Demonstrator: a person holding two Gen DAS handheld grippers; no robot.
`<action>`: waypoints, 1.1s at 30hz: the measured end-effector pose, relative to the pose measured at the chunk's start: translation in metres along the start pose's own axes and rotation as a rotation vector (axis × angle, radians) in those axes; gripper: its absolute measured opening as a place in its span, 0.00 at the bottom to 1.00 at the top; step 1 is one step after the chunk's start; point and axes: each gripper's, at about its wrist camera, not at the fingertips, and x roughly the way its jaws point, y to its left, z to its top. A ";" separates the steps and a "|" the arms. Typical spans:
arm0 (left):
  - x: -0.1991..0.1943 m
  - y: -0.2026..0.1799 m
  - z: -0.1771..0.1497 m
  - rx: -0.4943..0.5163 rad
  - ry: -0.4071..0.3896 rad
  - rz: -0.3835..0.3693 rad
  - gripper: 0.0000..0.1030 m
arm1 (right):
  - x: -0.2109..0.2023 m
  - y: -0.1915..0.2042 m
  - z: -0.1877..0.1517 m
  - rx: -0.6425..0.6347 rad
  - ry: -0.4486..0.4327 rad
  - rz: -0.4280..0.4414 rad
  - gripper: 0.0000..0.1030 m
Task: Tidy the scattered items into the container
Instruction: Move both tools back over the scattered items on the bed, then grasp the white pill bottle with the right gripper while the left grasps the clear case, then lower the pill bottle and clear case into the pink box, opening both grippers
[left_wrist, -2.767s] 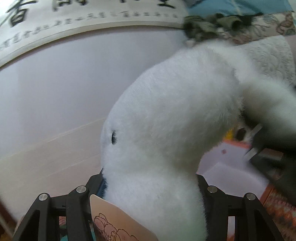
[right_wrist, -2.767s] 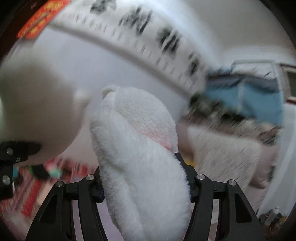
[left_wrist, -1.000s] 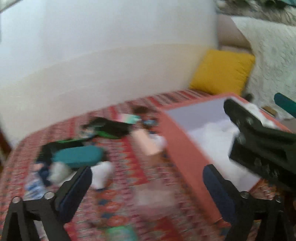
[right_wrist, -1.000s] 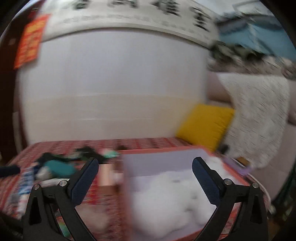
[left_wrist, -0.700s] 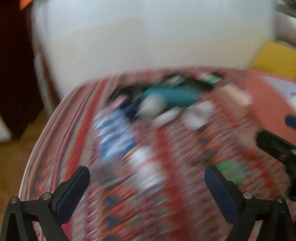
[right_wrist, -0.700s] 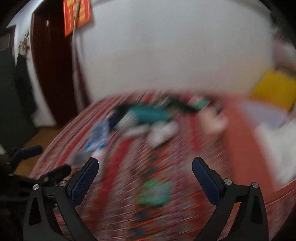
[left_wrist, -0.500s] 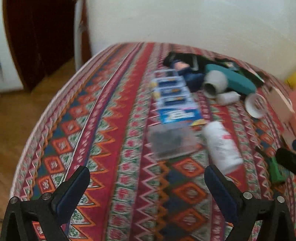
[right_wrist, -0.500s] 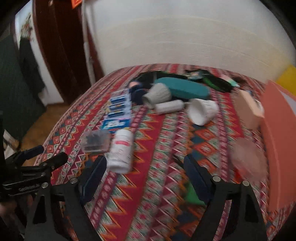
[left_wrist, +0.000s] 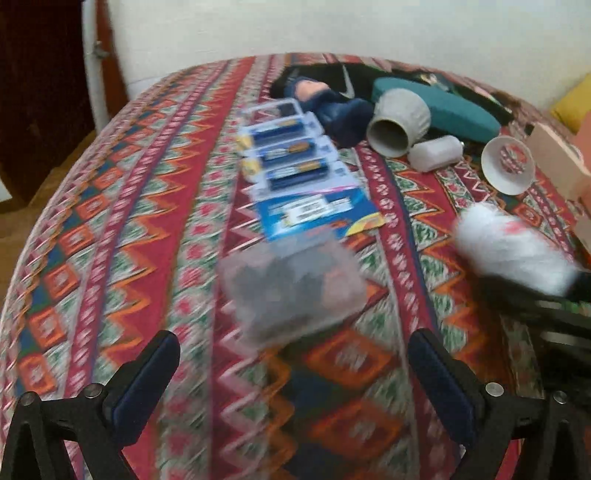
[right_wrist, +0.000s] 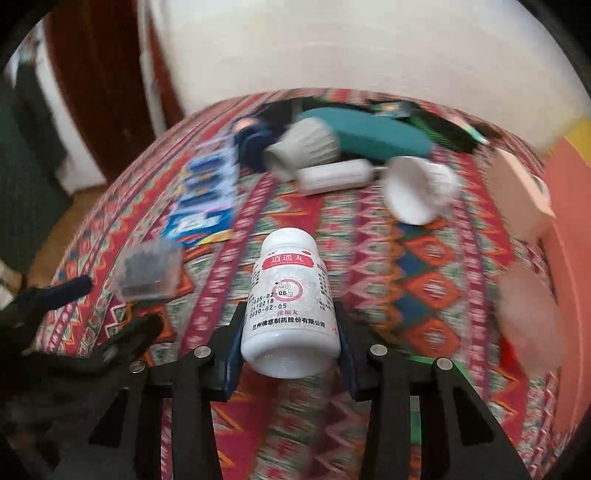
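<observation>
Right gripper (right_wrist: 290, 354): blue-padded jaws clamped on a white plastic pill bottle (right_wrist: 290, 306), smooth cylinder with a red label band and printed dates, cap pointing away from the camera, base nearest the lens.

Left gripper (left_wrist: 293, 373): jaws spread wide, nothing between them. Just ahead of its tips sits a small clear plastic box (left_wrist: 291, 291), rectangular with dark contents (too blurred to identify).

Both hover above a woven cloth (left_wrist: 122, 206), red zigzag and diamond bands in orange, green and blue.

Taking the clear box as landmark: directly beyond it, a flat blister card of batteries (left_wrist: 295, 170), glossy blue and yellow. Farther beyond and right, a ribbed grey cup (left_wrist: 399, 118) on its side, a small frosted cylinder (left_wrist: 436, 153) touching or nearly touching it, a white bowl-shaped piece (left_wrist: 508, 164) tipped over, and a long teal case (left_wrist: 443, 105) behind the cup.

The salmon-coloured container (right_wrist: 569, 258), matte flat wall, stands far right of the box, in the right wrist view.
</observation>
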 end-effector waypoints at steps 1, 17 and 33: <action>0.009 -0.003 0.005 -0.002 0.012 0.014 0.99 | -0.004 -0.010 -0.002 0.016 -0.002 -0.004 0.44; 0.009 0.028 0.013 -0.223 -0.074 -0.016 0.74 | -0.034 -0.013 -0.004 -0.046 -0.035 0.025 0.44; -0.138 -0.004 0.009 -0.076 -0.415 -0.040 0.74 | -0.158 0.021 -0.031 -0.174 -0.372 -0.078 0.44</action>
